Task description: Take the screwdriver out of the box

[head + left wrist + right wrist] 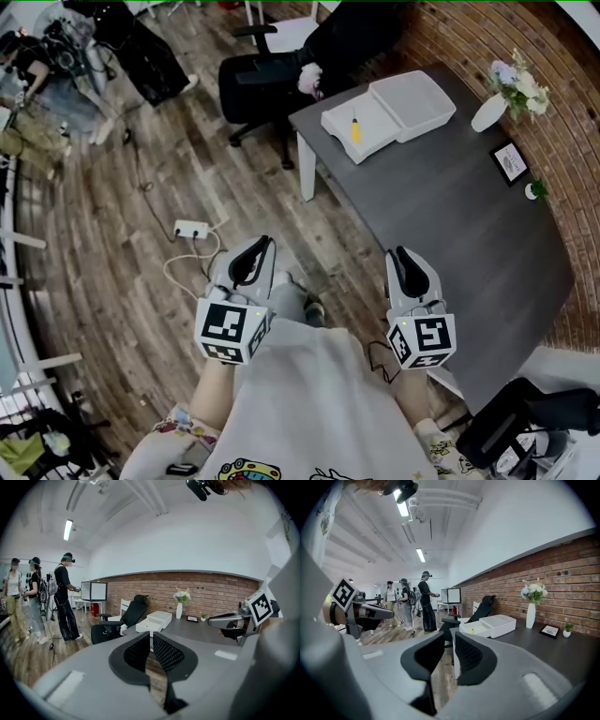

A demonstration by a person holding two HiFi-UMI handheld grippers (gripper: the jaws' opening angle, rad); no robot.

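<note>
Seen from steeply above: wood-plank floor [141, 187] across the left. Dark grey table [469, 225] filling the right, set along a brick wall [562, 84]. Black office chair [258, 84] drawn up at the table's far corner. White box [412, 98] lying open on that far end of the table, lid folded out to the right, shallow tray to the left. Nearer the camera, left gripper [255, 253] held over the floor, jaws parted by a narrow slit, nothing between them. Right gripper [401, 261] level with it, over the table's near edge, jaws likewise a little apart and empty. Both well apart from the box. White vase of flowers [489, 112] near the wall, past the box. Small framed picture [509, 161] near the vase. White power strip [190, 228] on the floor. Smallest of all, yellow screwdriver [355, 129] lying inside the box's left tray.
</note>
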